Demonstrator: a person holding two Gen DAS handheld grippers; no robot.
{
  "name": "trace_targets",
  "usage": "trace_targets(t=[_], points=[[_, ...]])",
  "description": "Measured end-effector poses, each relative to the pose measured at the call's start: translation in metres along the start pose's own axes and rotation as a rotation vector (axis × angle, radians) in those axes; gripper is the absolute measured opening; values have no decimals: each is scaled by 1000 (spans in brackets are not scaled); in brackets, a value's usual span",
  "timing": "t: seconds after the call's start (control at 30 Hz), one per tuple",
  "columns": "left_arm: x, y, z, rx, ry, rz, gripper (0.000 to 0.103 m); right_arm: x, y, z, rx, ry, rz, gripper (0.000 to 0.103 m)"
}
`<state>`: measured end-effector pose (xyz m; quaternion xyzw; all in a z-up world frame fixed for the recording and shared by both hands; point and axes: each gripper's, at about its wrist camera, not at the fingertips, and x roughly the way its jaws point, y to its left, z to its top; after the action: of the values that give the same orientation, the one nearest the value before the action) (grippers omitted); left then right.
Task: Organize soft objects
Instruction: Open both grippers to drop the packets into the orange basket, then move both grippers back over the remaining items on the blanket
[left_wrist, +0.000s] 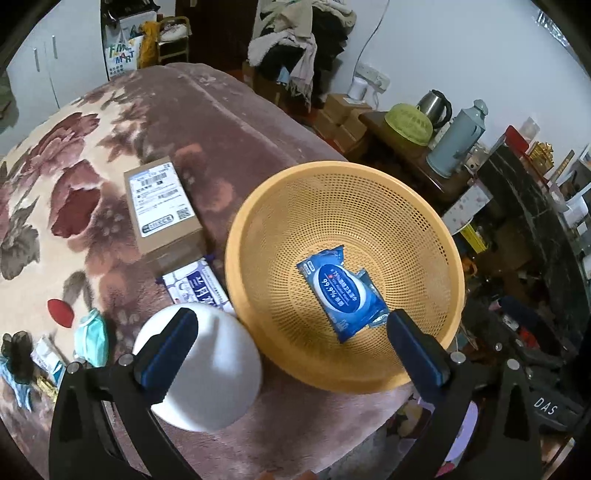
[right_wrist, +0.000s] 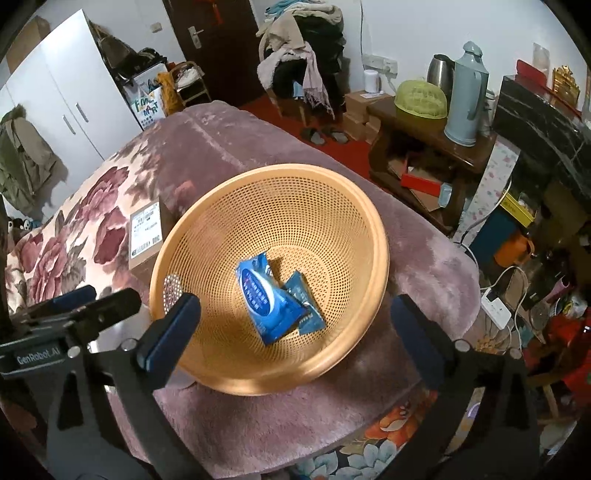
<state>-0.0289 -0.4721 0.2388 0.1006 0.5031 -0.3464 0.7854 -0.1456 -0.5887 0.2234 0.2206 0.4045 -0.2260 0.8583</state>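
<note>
My left tongs (left_wrist: 288, 347) and right tongs (right_wrist: 295, 328) both wide and empty, glossy blue wet-wipe pack (right_wrist: 269, 299) overlapping a smaller blue sachet (right_wrist: 308, 306), at the bottom of the orange mesh basket (right_wrist: 332, 192) near the bed's (right_wrist: 229, 140) corner.

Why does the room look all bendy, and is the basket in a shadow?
Both wrist views use a fisheye lens, so walls curve and corners go black. In the left wrist view the basket is slightly soft. In the right wrist view a shadow darkens the near side of the basket, beside the blue packets.
</note>
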Motion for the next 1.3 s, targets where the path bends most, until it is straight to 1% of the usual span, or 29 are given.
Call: trace_targets(t=[0.27,0.57,0.87,1.3], points=[[-19,10,-8,1,-23,11,102,-9,14,-7,-28,0,7,103],[-42,37,-21,-28,-49,15,102,-21,45,-12,-86,-11,20,103],[-62,75,-38,-67,-66,32,102,-28,83,-19,-156,-14,38,103],[-81,138,-63,-145,-83,80,102,-24,141,-36,-258,9,68,103]])
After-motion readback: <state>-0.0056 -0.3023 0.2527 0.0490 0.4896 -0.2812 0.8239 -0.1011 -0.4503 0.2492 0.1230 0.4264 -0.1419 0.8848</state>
